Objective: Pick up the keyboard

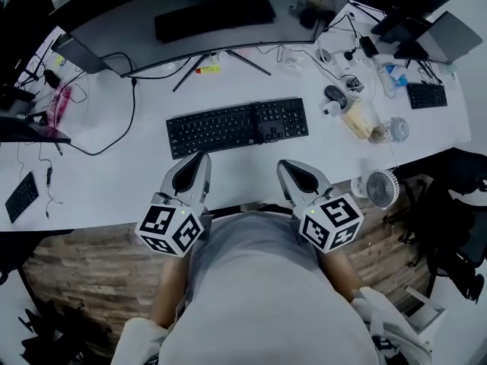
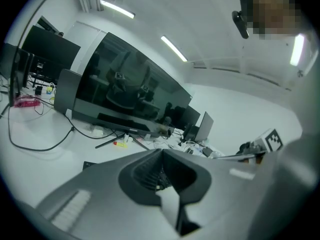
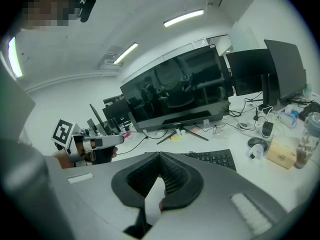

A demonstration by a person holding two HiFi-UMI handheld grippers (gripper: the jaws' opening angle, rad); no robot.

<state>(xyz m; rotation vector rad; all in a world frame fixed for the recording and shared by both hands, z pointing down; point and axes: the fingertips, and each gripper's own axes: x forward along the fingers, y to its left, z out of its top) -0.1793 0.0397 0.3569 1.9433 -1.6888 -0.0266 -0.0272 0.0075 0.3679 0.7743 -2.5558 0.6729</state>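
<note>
Keyboard (image 1: 237, 126) lies between monitor (image 1: 228, 33) and left gripper (image 1: 199, 160), right gripper (image 1: 292, 169).

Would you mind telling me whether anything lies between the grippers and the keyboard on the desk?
Nothing visible does. Only bare desk lies between the keyboard and the left gripper and right gripper, both shut and empty. The mouse sits off to the right.

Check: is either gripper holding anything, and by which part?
Nothing is held. Left gripper and right gripper are both shut on nothing, short of the keyboard.
</note>
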